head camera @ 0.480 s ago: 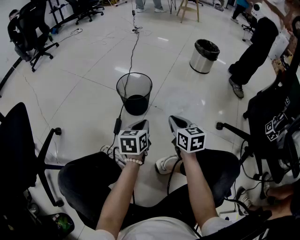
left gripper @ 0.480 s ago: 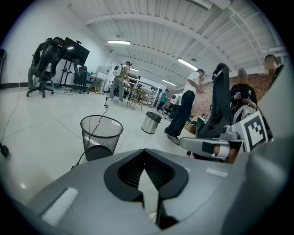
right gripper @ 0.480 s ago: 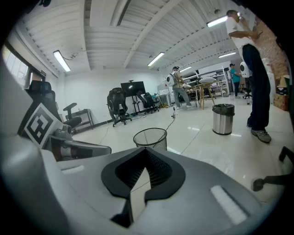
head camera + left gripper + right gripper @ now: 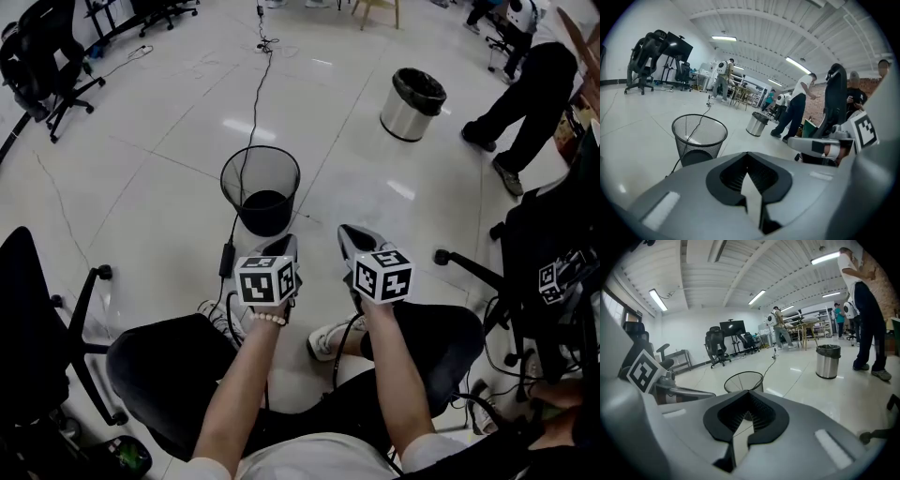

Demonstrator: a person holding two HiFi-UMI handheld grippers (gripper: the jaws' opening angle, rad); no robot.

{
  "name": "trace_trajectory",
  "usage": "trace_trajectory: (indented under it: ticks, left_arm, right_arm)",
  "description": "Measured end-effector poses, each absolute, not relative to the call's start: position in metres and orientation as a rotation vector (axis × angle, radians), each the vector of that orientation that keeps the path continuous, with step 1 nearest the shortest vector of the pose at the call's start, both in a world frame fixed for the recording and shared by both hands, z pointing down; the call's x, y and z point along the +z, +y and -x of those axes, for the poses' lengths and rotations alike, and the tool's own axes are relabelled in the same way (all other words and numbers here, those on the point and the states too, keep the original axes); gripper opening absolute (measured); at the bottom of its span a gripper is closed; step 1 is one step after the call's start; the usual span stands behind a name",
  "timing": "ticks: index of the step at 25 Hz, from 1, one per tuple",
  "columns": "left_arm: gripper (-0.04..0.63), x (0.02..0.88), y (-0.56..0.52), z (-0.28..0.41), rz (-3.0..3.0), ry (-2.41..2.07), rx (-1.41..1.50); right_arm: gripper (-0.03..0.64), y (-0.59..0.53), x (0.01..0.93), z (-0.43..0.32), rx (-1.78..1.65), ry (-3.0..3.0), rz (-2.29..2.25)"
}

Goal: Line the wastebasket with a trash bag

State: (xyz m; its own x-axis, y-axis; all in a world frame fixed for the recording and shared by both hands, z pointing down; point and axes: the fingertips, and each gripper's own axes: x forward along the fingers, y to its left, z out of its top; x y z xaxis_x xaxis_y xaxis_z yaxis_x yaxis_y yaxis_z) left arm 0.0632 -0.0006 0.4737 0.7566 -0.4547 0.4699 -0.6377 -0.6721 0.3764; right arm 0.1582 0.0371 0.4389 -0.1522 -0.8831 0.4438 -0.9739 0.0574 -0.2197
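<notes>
**Both grippers shut and empty, wastebasket on the floor ahead**

At the far left a black office chair (image 4: 42,309) stands on the pale floor (image 4: 141,187). The black mesh wastebasket (image 4: 261,187) stands upright on the floor, ahead of the person's knees and slightly to the left gripper's side. It is apart from both grippers. Its wire wall is see-through and its base is dark. A thin black cable (image 4: 261,75) runs down the floor toward it.

The left gripper (image 4: 284,247) is held over the lap and tips gently downward. Its fingers (image 4: 693,187) are pressed together with nothing between them. The right gripper (image 4: 350,238) sits just beside it at the same tilt, and its fingers (image 4: 806,427) are also pressed together on nothing.

Further right and well apart from the wastebasket stands a round steel bin (image 4: 411,108) with a black bag folded over its rim. At the right edge a person in dark clothes (image 4: 525,89) stands, with another dark chair (image 4: 548,253) nearer the camera.
</notes>
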Motion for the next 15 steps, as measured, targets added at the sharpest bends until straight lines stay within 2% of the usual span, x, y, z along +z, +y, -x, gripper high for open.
trace_trajectory:
  ticks: [15]
  left_arm:
    - [0.012,0.497,-0.037,-0.13,-2.436,-0.709,0.507]
  right_arm:
    - [0.001,0.005,0.467,-0.222,0.782,-2.027,-2.009]
